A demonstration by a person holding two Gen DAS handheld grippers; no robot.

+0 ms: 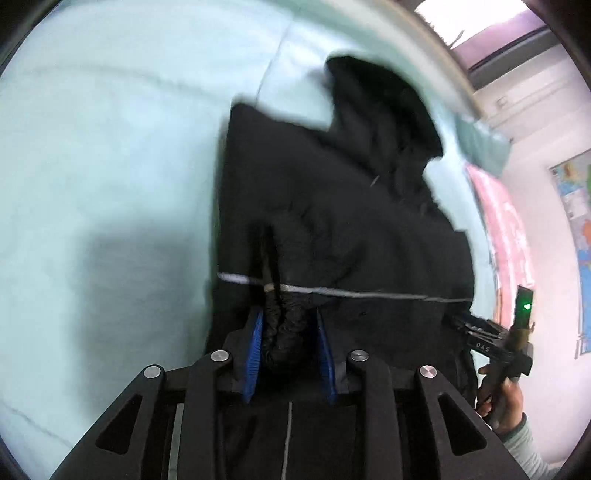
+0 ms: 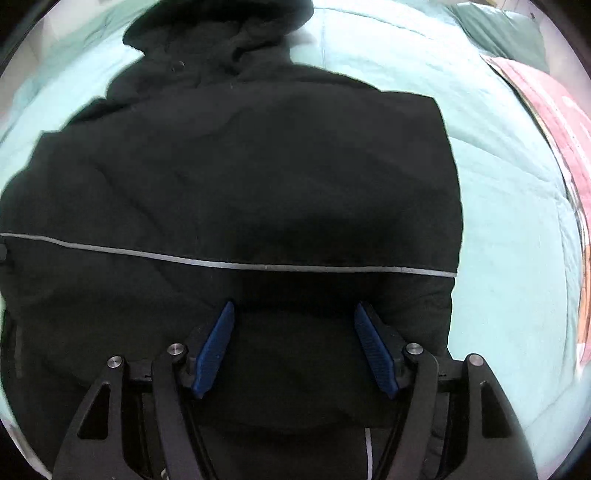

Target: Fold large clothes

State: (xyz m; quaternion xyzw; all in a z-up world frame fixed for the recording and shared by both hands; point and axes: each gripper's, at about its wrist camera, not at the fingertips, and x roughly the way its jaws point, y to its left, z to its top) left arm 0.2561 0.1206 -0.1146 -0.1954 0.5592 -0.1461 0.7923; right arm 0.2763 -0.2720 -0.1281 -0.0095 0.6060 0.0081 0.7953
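A black hooded jacket (image 2: 258, 166) lies spread on a mint-green bedcover (image 2: 509, 229), hood at the far end, with a thin grey reflective stripe (image 2: 236, 265) across it. In the left wrist view my left gripper (image 1: 290, 332) is shut on the jacket's gathered sleeve cuff (image 1: 284, 328), which stands up between the blue pads (image 1: 255, 343) over the jacket (image 1: 351, 221). My right gripper (image 2: 295, 332) hangs open just above the jacket's lower part, below the stripe, with only flat cloth under its wide-set pads (image 2: 373, 347). Its body (image 1: 491, 343) and the hand holding it show at the right edge.
The bedcover (image 1: 110, 166) stretches wide to the left of the jacket. A pink-red sheet (image 2: 554, 122) lies along the bed's right edge, with a green pillow (image 2: 502, 33) at the far right corner. A wall with a map poster (image 1: 576, 206) is beyond.
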